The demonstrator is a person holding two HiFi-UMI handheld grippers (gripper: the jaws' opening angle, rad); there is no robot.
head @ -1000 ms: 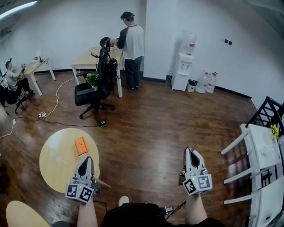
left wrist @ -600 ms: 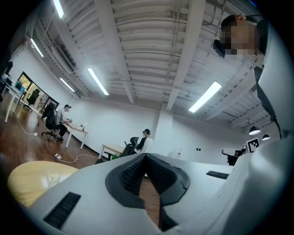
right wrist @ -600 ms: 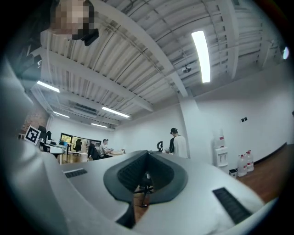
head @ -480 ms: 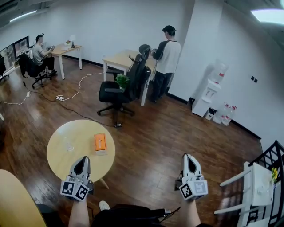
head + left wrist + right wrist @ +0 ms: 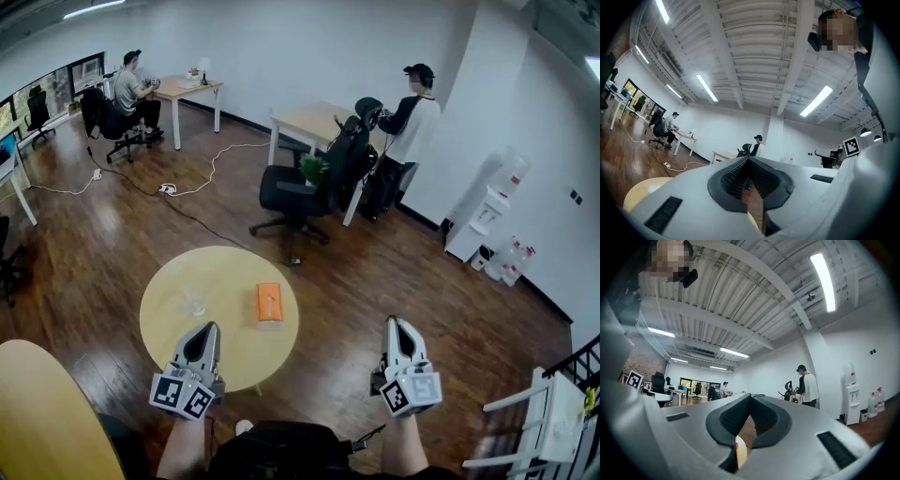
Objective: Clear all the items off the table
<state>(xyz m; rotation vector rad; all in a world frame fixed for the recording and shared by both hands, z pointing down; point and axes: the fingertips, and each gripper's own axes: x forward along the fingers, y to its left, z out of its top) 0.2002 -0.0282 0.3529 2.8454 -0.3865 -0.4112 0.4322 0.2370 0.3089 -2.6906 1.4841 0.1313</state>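
A round light-wood table (image 5: 178, 337) stands on the wooden floor left of centre in the head view. On it lie an orange box (image 5: 269, 302) and a small clear glass (image 5: 194, 303). My left gripper (image 5: 208, 327) hovers over the table's near edge, shut and empty, a short way short of the box. My right gripper (image 5: 395, 322) hangs over bare floor to the right of the table, also shut with nothing in it. In the left gripper view the closed jaws (image 5: 749, 160) point across the room, with the table's edge (image 5: 636, 197) low at the left.
A black office chair (image 5: 302, 190) with a potted plant (image 5: 314, 169) stands beyond the table, by a desk (image 5: 314, 122) and a standing person (image 5: 410, 127). A cable (image 5: 192, 214) runs over the floor. Another pale tabletop (image 5: 42, 422) sits at the bottom left, white furniture (image 5: 561, 422) at the bottom right.
The head view has swung left, so the round table and its orange box now sit further right, nearer the middle. Both grippers stay shut in the same low positions.
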